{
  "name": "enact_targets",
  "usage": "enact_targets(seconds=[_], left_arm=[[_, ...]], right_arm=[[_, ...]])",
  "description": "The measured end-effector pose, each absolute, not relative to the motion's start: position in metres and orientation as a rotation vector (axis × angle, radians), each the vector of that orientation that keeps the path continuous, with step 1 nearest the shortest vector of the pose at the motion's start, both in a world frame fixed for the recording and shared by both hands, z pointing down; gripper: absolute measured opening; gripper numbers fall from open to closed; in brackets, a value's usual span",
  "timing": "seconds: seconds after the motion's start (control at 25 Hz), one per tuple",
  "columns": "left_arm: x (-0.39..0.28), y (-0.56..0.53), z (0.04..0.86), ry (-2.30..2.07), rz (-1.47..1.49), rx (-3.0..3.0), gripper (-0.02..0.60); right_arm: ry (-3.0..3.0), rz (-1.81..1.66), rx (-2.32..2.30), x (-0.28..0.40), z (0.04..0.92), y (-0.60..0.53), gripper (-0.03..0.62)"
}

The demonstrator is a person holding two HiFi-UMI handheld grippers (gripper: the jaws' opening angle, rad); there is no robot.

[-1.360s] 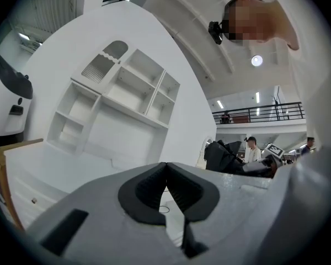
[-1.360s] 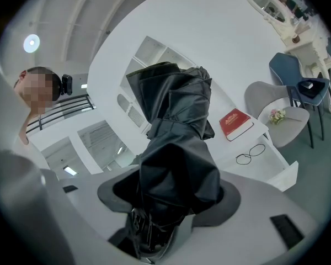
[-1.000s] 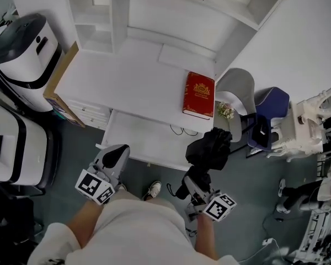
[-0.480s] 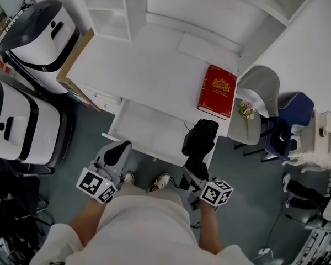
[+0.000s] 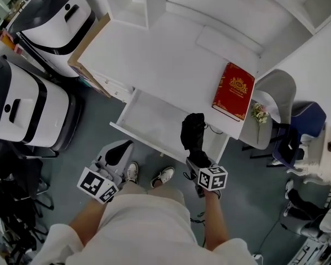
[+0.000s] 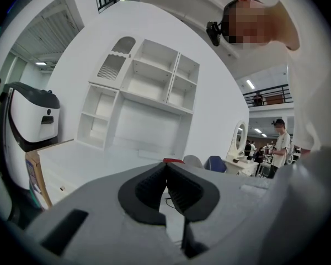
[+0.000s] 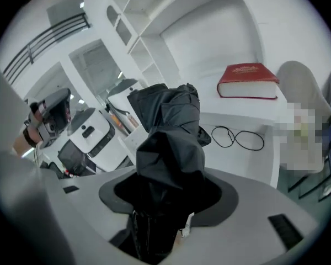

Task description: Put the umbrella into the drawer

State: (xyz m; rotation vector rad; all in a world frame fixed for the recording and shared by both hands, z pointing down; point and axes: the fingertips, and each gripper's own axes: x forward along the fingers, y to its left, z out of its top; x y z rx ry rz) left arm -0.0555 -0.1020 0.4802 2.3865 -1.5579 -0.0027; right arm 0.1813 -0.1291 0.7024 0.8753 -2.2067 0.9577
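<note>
The umbrella (image 5: 193, 130) is clamped in the just-tightened right gripper (image 5: 195, 158) above the open drawer (image 5: 146, 117) for lowering, while the left gripper (image 5: 120, 148) is held closed, empty.

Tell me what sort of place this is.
Probably a mock study corner in a big test hall: white desk with shelves and an open drawer, a red book, bulky white machines beside it.
</note>
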Motion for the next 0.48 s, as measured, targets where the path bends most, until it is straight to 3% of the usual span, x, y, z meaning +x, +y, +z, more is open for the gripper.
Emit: enact_targets(seconds=[0.48], left_arm=[[-0.083,-0.081,0.485,-1.649,-0.001,2.308,0.015]], right_arm=[[-2.046,0.643,0.658,0.143,0.751,-0.162,0.233]])
